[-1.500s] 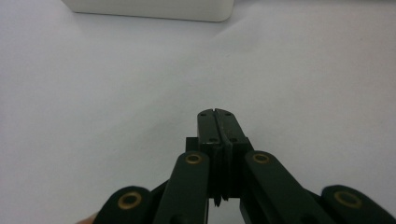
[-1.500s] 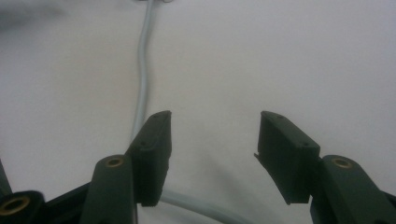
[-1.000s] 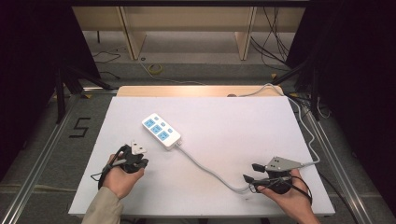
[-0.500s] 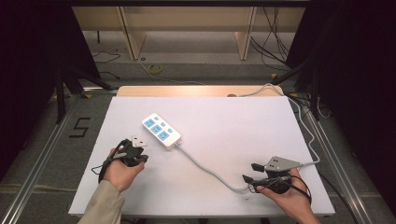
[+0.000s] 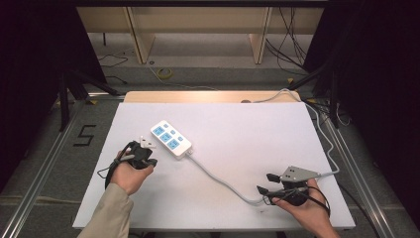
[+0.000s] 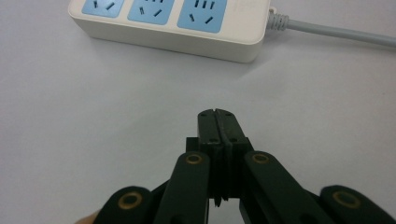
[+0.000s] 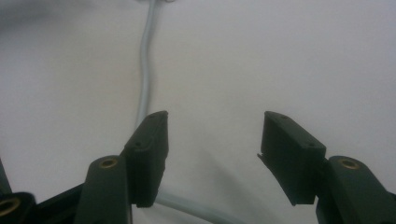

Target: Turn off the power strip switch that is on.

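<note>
Left gripper (image 6: 218, 114) jaws pressed together, empty, near white power strip (image 5: 171, 139). Right gripper (image 7: 212, 140) jaws spread wide, straddling strip's grey cable (image 7: 144, 74) on white table (image 5: 247, 129).

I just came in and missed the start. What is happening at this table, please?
A person holds tongs in each hand over a white table. The left tongs are shut and empty, pointing at a white power strip with blue sockets. The right tongs are open, with the strip's grey cable running past and under them. Nothing is gripped.
</note>
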`<state>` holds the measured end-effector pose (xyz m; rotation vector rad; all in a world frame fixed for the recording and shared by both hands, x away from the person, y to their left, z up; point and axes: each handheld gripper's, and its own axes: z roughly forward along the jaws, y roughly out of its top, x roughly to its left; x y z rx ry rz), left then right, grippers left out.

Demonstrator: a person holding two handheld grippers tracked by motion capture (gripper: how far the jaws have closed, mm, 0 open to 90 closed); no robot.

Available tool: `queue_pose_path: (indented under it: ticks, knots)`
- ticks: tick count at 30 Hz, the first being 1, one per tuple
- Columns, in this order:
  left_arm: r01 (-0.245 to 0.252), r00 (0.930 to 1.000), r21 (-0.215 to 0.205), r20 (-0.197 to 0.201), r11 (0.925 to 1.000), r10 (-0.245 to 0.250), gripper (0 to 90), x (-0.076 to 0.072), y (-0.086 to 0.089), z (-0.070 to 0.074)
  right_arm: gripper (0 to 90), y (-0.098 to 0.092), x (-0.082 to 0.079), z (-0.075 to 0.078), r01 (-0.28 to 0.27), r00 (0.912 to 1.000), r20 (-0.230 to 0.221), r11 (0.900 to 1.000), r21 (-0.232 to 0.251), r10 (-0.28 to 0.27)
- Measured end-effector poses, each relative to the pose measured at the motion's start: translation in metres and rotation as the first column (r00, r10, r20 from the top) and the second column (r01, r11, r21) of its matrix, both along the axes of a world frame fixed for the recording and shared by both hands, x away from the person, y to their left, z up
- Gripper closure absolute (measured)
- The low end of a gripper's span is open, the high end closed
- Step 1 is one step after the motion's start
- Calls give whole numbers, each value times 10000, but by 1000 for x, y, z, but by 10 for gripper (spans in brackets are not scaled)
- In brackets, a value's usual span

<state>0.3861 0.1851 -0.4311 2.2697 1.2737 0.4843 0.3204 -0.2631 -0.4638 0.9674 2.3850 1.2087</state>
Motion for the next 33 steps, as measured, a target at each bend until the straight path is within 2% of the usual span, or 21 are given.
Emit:
queue_pose_path:
  ticks: [10, 23, 33]
  knots:
    - [53, 9998, 173, -191, 9998, -50, 898, 13, -3, 7, 424, 0, 0, 0, 25, 10000, 11, 10000, 13, -25]
    - [-159, 9989, 73, -448, 9998, 163, 899, 28, -2, 12, 424, 1, 0, -1, -43, 10000, 29, 10000, -35, 43]
    - [-198, 9991, 162, -383, 9997, 204, 899, 42, -3, 20, 424, 1, 0, 0, -22, 10000, 24, 10000, -3, 22]
